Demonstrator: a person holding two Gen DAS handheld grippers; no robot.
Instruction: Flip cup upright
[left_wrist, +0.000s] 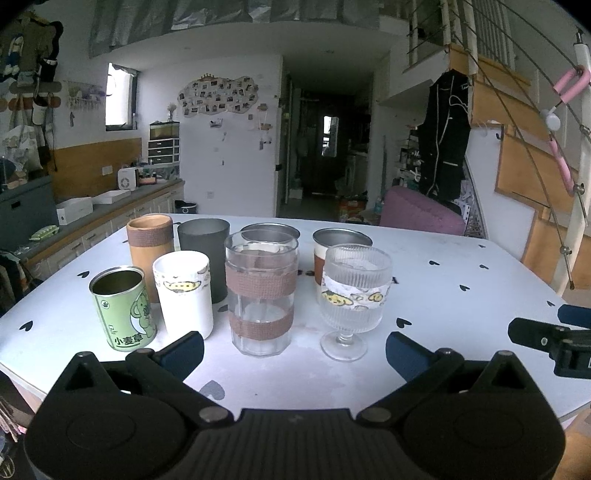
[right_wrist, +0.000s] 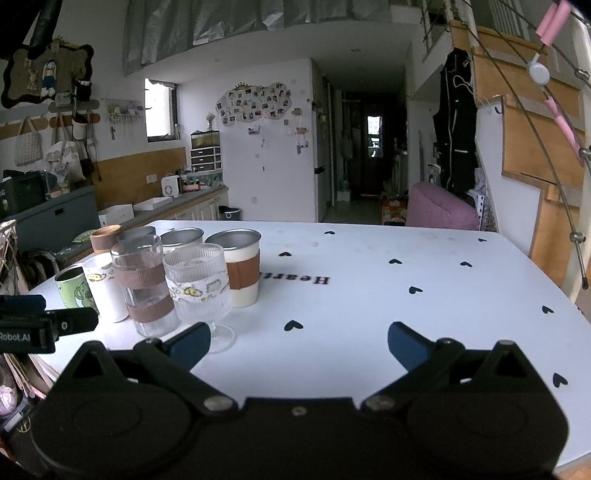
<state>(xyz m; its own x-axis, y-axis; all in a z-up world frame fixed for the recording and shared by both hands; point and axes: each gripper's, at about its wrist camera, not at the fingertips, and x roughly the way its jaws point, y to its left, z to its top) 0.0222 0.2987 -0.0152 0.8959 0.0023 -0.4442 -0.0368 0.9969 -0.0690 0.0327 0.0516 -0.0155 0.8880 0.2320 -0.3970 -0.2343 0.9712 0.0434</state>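
Lower-left to centre of the left wrist view: eight cups clustered on the white heart-print counter (left_wrist: 461, 314). Most stand mouth-up: green tin (left_wrist: 122, 314), clear banded glass (left_wrist: 260, 295), ribbed goblet (left_wrist: 352, 295) and the steel cups behind.

Two show what looks like a closed top: the white cup (left_wrist: 183, 293) in the front row and the wooden cup (left_wrist: 149, 240) behind it. You can't confirm from either view which one is inverted; the white cup is the likelier target and the nearer one.

Left gripper (left_wrist: 293, 350): fingers spread wide, holding nothing, low at the near counter edge facing the cluster. Right gripper (right_wrist: 297, 341): also spread and empty, facing bare counter with the cups off to its left.

Handling, as a judgement: the white cup looks rigid and light, with a smooth, possibly slick wall. Take it mid-body below the cartoon tape band, squeezing across the diameter. The green tin and the banded glass stand just beside it, so expect tight finger clearance. Glass neighbours are fragile; lift clear before rotating.
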